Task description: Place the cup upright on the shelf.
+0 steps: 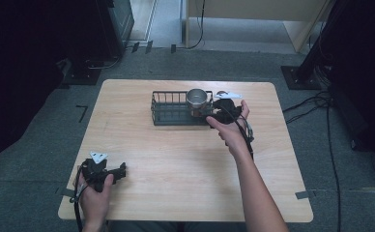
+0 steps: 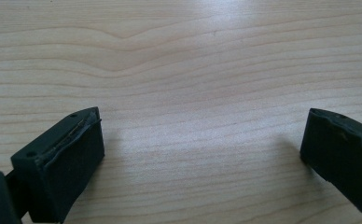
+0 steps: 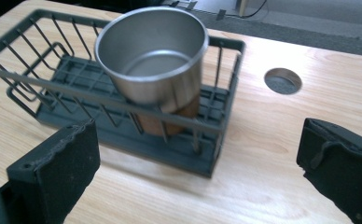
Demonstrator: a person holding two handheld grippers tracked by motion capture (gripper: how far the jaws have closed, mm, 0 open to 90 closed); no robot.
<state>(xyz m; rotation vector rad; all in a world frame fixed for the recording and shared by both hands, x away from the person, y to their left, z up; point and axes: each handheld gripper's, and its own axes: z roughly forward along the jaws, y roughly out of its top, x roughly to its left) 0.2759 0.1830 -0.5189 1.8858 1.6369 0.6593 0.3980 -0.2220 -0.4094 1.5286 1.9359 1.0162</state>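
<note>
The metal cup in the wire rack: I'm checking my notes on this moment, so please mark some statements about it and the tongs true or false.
1. The metal cup stands upright inside the wire rack. True.
2. The right tongs are shut on the cup. False: their jaws stand open, short of the rack.
3. The left tongs are open above bare table. True.
4. The cup is full of liquid. False: it is empty.
5. The rack sits at the near edge of the table. False: it sits toward the far edge.
</note>
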